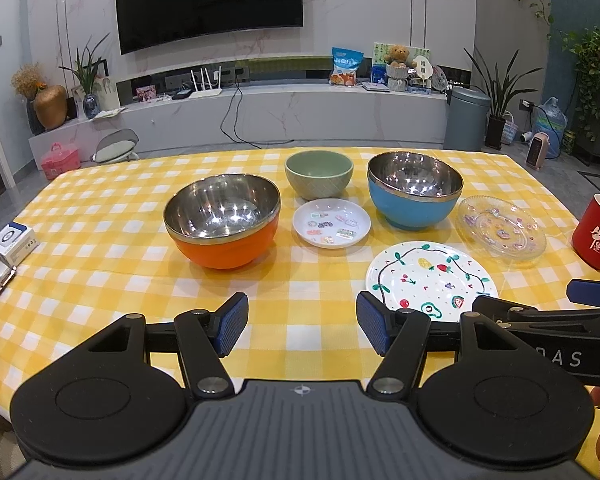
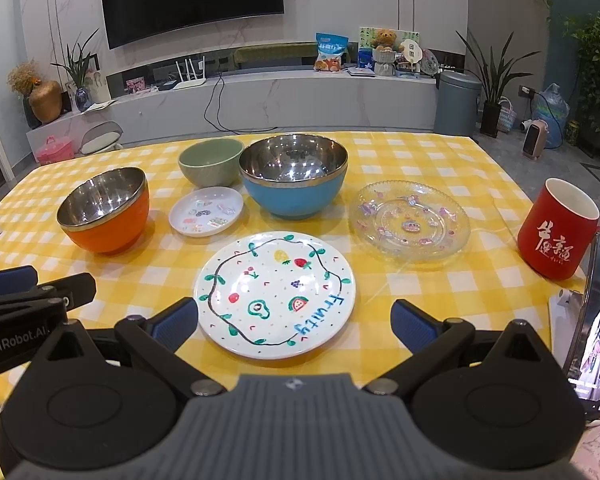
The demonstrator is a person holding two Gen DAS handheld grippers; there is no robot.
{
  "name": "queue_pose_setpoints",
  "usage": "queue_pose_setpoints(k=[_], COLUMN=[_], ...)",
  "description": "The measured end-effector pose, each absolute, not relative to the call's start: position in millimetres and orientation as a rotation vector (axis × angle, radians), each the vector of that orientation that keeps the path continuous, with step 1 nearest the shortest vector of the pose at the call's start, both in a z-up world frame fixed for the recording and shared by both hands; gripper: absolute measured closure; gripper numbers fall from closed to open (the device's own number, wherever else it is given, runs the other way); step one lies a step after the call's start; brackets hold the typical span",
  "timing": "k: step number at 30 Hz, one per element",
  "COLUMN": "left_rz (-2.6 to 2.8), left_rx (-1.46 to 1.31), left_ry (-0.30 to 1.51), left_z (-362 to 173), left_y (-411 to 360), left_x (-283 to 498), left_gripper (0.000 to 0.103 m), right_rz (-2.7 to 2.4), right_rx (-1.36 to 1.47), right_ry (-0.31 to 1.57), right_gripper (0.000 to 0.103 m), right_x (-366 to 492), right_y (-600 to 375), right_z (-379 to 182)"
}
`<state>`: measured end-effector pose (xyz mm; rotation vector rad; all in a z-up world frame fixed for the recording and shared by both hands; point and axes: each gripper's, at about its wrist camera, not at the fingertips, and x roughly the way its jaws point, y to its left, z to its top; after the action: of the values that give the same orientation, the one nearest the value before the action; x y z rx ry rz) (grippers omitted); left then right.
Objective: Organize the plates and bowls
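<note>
both the left gripper [image 1: 302, 328] and right gripper [image 2: 294, 324] hover spread wide, empty; the fruit plate [image 2: 275, 294] lies at twelve o'clock of the right one, the bowls beyond, unstacked, likely awaiting sorting.

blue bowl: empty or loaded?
Empty. The blue bowl stands upright, and its steel interior shows only reflections in both wrist views; nothing sits in it.

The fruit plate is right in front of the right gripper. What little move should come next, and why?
Probably ease the right gripper forward and down so its open fingers straddle the near rim of the fruit plate. Both grippers are open and empty, nothing is stacked yet, and that plate lies closest, flat on the tablecloth.
</note>
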<state>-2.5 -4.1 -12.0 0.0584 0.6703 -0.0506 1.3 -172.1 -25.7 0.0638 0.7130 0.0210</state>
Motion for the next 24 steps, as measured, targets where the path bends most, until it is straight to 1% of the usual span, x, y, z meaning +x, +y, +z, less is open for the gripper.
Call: queue_pose_setpoints(k=[5, 7, 9, 10, 11, 12, 13, 14, 15, 17, 18, 19, 20, 22, 24], left_rz=[-0.067, -0.068, -0.079, -0.085, -0.092, -0.102, -0.115, -0.126, -0.132, -0.147, -0.15, -0.158, -0.17, -0.185, -0.196], left_rx=[0.032, 0.032, 0.039, 0.042, 0.04, 0.03, 0.018, 0.003, -0.01, -0.037, -0.043, -0.05, -0.061, -0.081, -0.099], left_ry=[0.724, 0.734, 0.738, 0.742, 0.746, 0.75, 0.755, 0.763, 0.768, 0.769, 0.775, 0.783, 0.792, 0.81, 0.825], left_z=[-16, -16, -17, -17, -17, -18, -18, -19, -20, -22, -24, -27, -30, -37, -44], left_y=[-2, -3, -6, -8, -10, -11, -12, -12, -13, -13, -13, -14, -15, -16, -17], left_x=[11, 17, 21, 24, 27, 31, 36, 41, 45, 52, 55, 59, 62, 68, 74], left_gripper=[0.03, 0.034, 0.036, 0.039, 0.043, 0.044, 0.047, 0.052, 0.055, 0.06, 0.063, 0.071, 0.072, 0.073, 0.073], right_rz=[0.007, -0.004, -0.009, -0.011, -0.011, -0.01, -0.006, -0.001, -0.001, -0.006, -0.009, -0.012, -0.013, -0.011, -0.028], right_rx=[0.077, 0.087, 0.107, 0.117, 0.123, 0.129, 0.136, 0.145, 0.159, 0.188, 0.199, 0.205, 0.209, 0.217, 0.23], right_ry=[0.693, 0.685, 0.68, 0.681, 0.684, 0.686, 0.689, 0.696, 0.702, 0.711, 0.714, 0.717, 0.718, 0.725, 0.742], right_gripper=[0.003, 0.003, 0.003, 0.004, 0.006, 0.01, 0.018, 0.023, 0.024, 0.033, 0.034, 0.037, 0.041, 0.046, 0.048], right_x=[6, 10, 15, 18, 22, 25, 29, 32, 35, 40, 42, 44, 45, 49, 54], right_y=[-179, -182, -186, -187, -188, -188, -189, -190, -192, -197, -199, -201, -203, -207, -211], right_z=[-32, -35, -38, -39, -41, -42, -44, -46, -47, -51, -52, -54, -56, -61, -67])
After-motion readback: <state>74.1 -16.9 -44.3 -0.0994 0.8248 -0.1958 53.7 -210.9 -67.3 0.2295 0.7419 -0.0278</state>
